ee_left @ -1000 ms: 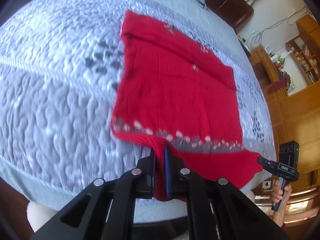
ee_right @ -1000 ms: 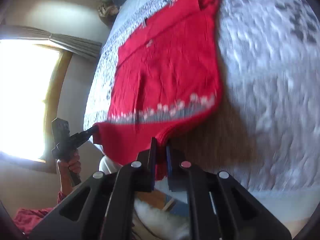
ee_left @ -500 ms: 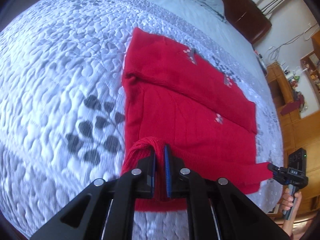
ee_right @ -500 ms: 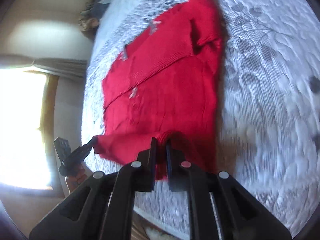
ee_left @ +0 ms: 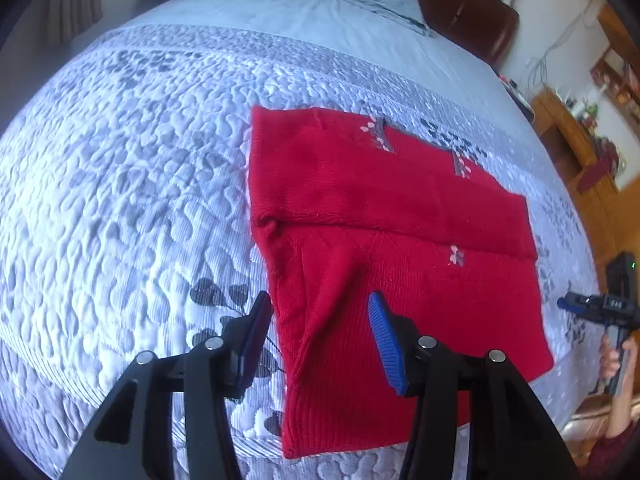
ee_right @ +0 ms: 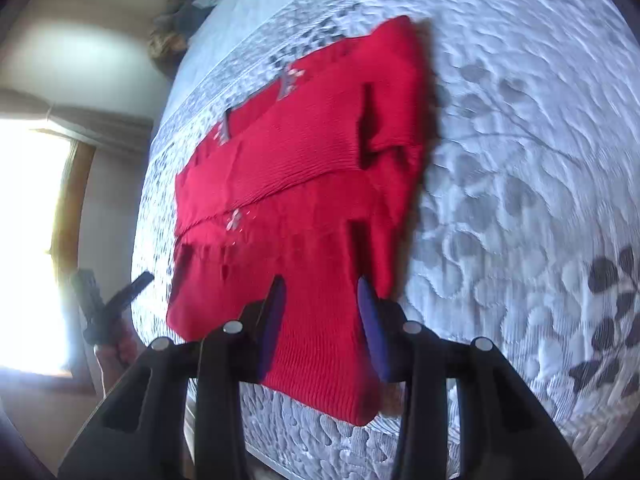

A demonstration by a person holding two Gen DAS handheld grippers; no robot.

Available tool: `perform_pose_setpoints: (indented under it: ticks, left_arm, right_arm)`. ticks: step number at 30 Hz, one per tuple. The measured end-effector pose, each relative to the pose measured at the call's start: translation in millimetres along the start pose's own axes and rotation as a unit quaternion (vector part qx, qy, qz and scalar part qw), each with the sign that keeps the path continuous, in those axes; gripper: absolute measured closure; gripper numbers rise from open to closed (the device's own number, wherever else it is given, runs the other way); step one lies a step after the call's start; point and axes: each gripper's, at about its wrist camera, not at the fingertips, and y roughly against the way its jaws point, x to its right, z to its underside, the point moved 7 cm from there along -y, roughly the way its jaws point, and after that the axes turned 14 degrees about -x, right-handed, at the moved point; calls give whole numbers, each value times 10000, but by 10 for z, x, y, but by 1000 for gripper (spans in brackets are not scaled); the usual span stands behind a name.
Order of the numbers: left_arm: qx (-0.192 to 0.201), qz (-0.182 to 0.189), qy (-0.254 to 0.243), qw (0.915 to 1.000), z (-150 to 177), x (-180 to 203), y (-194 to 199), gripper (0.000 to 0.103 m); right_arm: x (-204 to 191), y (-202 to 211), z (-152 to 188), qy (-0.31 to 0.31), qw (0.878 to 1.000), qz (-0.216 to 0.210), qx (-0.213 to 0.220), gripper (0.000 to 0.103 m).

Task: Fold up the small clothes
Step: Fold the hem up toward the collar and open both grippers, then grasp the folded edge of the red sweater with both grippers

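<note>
Blue ribbed pads face each other across a wide gap on the left gripper [ee_left: 320, 336]; nothing is held between them. It hangs over the near left corner of the red knit sweater [ee_left: 384, 240], one finger above the quilt, the other above the knit. Right gripper [ee_right: 320, 320]: jaws likewise spread wide and empty, poised over the near right part of the garment, close to its edge.

Sweater lies flat on the grey-and-white quilted bedspread [ee_left: 120, 184], near the bed's foot, already doubled into a rough rectangle; a folded band crosses its far half and small pale flower motifs show there. A low ridge runs from between the left fingers toward the fold line, probably fabric not fully settled.

Judgement: both grippers sit at the near edge's two ends because a released hem lands square only if both corners drop together. Next likely needs smoothing that ridge or another fold.

Wooden furniture [ee_left: 568, 120] stands off to one side.
</note>
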Motion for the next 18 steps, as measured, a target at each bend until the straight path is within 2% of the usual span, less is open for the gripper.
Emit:
perform_pose_setpoints:
  ticks: [7, 14, 18]
  left_arm:
    - [-144, -559, -785, 9952, -30, 163, -262, 52]
    - [-243, -694, -1091, 9913, -85, 179, -457, 52]
    - [-250, -615, -1161, 9910, -121, 209, -514, 52]
  right_arm:
    - [-39, -253, -93, 359, 9979, 449, -294, 61]
    - [47, -400, -221, 364, 9961, 654, -465, 59]
    - [55, -503, -250, 448, 9948, 724, -565, 56]
